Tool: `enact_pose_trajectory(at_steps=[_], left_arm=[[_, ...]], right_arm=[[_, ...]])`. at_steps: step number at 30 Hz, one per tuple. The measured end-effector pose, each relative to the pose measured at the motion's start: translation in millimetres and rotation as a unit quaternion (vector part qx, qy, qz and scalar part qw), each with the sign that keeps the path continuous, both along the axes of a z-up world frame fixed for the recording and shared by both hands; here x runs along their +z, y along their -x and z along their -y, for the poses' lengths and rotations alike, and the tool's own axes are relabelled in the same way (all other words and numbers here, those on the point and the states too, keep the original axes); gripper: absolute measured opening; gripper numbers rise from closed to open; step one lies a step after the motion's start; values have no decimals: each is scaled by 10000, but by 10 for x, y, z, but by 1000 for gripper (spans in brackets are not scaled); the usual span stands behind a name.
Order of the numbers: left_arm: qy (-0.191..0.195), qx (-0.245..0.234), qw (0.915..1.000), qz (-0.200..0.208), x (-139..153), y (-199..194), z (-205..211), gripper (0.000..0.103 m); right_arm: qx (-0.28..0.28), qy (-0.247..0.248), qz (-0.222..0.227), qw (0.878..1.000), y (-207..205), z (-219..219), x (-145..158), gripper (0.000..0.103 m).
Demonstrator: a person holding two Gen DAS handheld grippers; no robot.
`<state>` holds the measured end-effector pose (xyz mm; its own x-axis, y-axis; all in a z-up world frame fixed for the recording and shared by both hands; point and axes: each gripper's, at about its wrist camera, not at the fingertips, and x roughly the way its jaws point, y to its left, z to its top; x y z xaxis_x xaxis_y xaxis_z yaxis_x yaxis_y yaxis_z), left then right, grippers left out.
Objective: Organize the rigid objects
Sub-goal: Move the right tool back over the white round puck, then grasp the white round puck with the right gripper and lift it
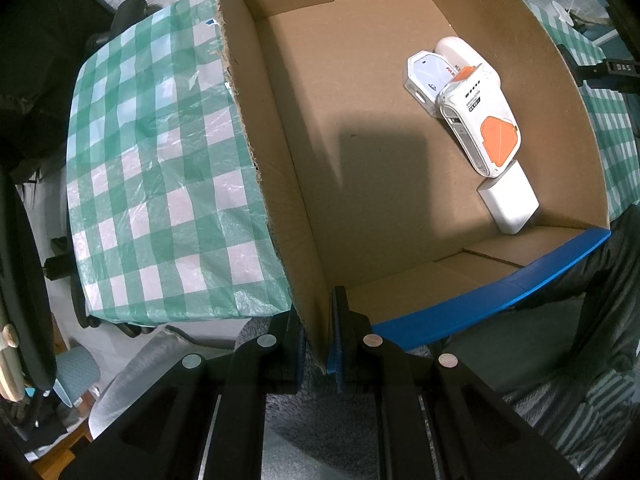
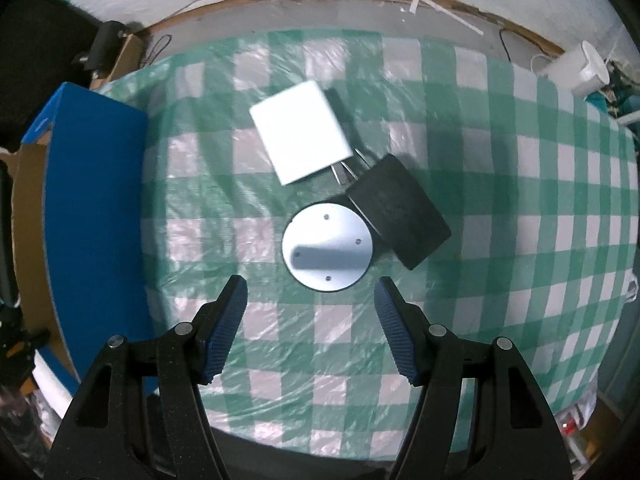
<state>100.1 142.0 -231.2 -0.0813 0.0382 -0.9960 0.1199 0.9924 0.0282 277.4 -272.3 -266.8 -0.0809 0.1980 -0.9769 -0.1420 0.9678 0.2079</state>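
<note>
In the left wrist view my left gripper (image 1: 318,332) is shut on the near corner wall of a cardboard box (image 1: 256,128) with a blue rim. Inside the box lie a white and orange device (image 1: 480,120), a white charger block (image 1: 508,202), a white packet (image 1: 426,74) and a white oval case (image 1: 460,54). In the right wrist view my right gripper (image 2: 310,300) stands open above the checked cloth, nothing between its fingers. Just ahead of it lies a round silver disc (image 2: 328,248). Beyond are a white plug adapter (image 2: 302,132) and a black adapter (image 2: 400,216).
The green and white checked tablecloth (image 2: 500,200) covers the table. The box's blue side (image 2: 96,200) stands at the left of the right wrist view. A white cup-like object (image 2: 580,68) and cables lie past the table's far right edge. A chair (image 1: 80,368) stands off the table's left.
</note>
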Motion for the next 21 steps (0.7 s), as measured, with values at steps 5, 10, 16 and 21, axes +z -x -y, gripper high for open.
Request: enact_pose_trajectory(at_steps=[5,10,16,21], left_arm=[[-6,5,10000,-18,-4,-1,-6,10],[-57,-43,10000,-69,7,-18,-7,10],[-22,-24,10000,-72,11,-12,-18,10],[-12,-25,10000,-87,3,-28,-21,10]], right_arm=[[-171,-80,-141,9997,-34,90,-169,67],[-203,-66,-40,9998,-112,62,-264,67],[-295,-37,-80,9995,-189,-1,-397,68],[-208,113,-43,9997,-198,-46,-469,68]])
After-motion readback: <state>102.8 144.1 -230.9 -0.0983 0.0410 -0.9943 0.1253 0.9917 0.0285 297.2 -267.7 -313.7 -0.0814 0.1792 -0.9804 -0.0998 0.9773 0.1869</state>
